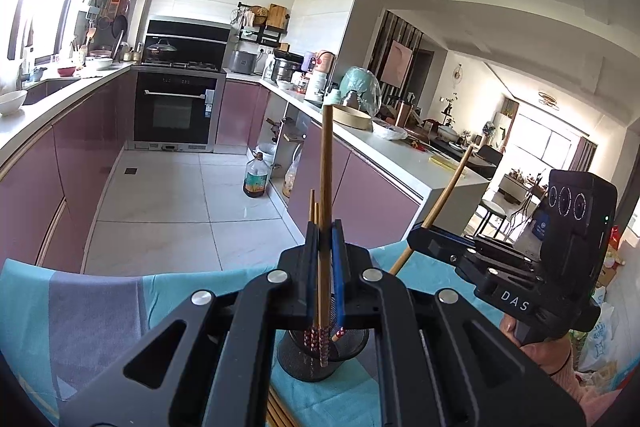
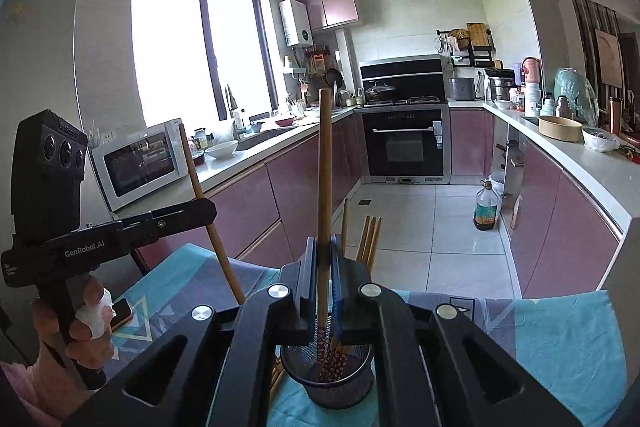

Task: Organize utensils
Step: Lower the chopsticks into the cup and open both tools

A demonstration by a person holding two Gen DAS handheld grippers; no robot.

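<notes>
Currently I read "DAS" on the body of the right gripper (image 1: pixel 420 231) in the left wrist view, and "GenRobot.AI" on the side of the left gripper (image 2: pixel 208 211) in the right wrist view. No other writing is legible to me; appliance stickers are too small.

Left gripper: jaws pressed together, pinching one wooden chopstick (image 1: pixel 326 187), which stands nearly upright with its patterned end down over the black mesh holder (image 1: pixel 320 351). The left hand (image 2: pixel 80 323) wraps the grip, with a white wrap on one finger.

Right gripper: jaws likewise pinching a second chopstick (image 2: pixel 325 187), upright in its own view, tilted in the other. The right hand (image 1: pixel 536 351) is only partly visible below the handle.

The holder sits on a teal patterned cloth (image 2: pixel 560 339) just below both grippers, with several more chopsticks (image 2: pixel 370 239) standing in it. Both grippers point slightly downward.
</notes>
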